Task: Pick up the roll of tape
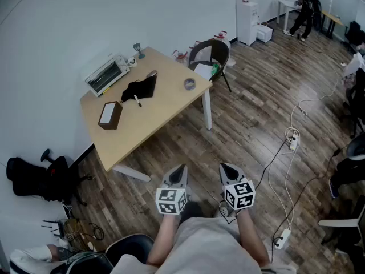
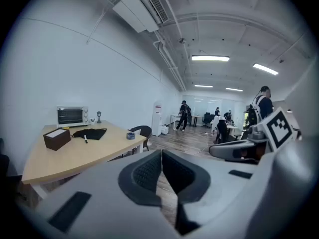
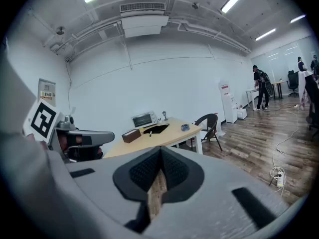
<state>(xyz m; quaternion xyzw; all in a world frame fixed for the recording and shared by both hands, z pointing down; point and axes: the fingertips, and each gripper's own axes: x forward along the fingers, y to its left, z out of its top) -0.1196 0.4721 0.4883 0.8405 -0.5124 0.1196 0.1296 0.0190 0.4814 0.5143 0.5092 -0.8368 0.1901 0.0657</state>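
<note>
The roll of tape [image 1: 190, 84] lies near the right edge of the light wooden table [image 1: 154, 119], far ahead of both grippers. It shows small in the left gripper view [image 2: 130, 135] and in the right gripper view [image 3: 185, 127]. My left gripper [image 1: 180, 170] and right gripper [image 1: 227, 169] hang side by side over the wooden floor, well short of the table. Both are shut with nothing between the jaws, as the left gripper [image 2: 162, 153] and the right gripper [image 3: 160, 151] each show in their own views.
On the table stand a toaster oven [image 1: 105, 75], a brown box [image 1: 109, 115] and a black cloth with a marker [image 1: 140, 88]. A dark chair [image 1: 211, 54] stands behind the table. A power strip with cables [image 1: 292, 140] lies on the floor at right. A person [image 1: 305, 7] stands far back.
</note>
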